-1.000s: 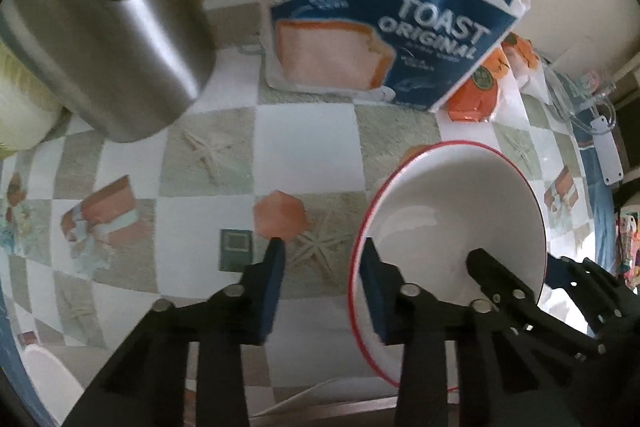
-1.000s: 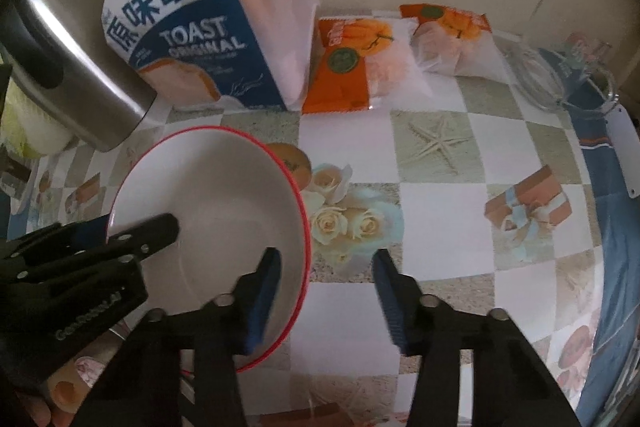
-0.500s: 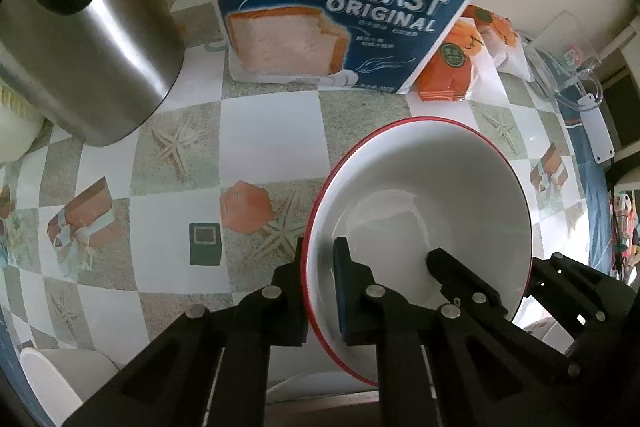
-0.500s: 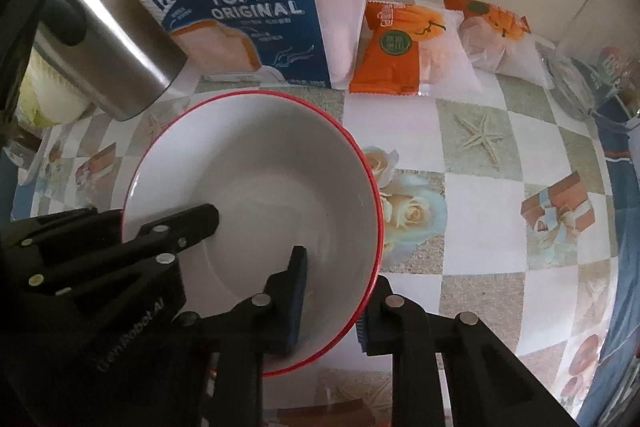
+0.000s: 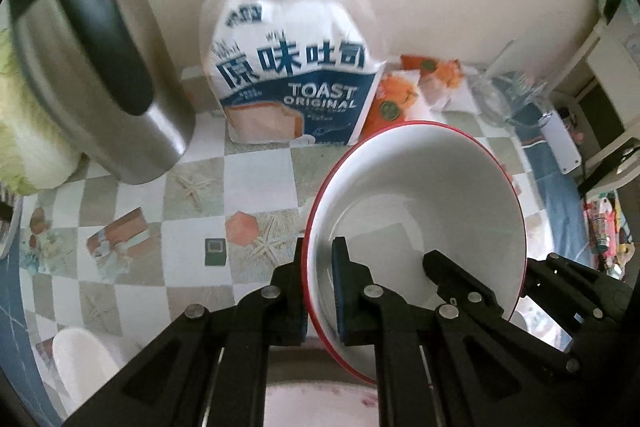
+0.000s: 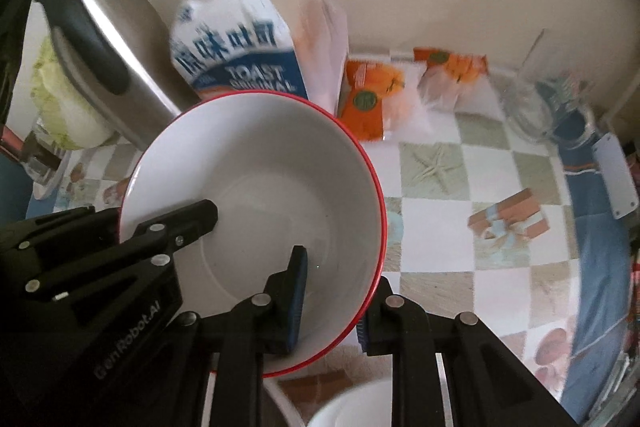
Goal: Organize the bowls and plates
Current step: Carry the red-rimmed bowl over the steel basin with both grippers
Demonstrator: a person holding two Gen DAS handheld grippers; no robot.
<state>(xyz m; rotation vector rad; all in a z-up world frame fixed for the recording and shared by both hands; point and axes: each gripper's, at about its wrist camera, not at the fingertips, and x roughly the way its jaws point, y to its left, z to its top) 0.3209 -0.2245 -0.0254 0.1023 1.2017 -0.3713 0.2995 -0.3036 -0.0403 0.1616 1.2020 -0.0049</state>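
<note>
The left claw (image 5: 320, 267) is pinched tight on the rim of the white bowl with a red edge (image 5: 420, 195), one finger inside and one outside. The right claw (image 6: 334, 289) pinches the other side of the same bowl (image 6: 256, 179) the same way. The bowl hangs between both claws, above the checkered tablecloth (image 5: 260, 183). Past the bowl stands a bag of toast bread (image 5: 296, 79). To the left of the bread is a shiny metal jug (image 5: 100, 75). To the right of it lie orange snack packs (image 6: 372, 99).
</note>
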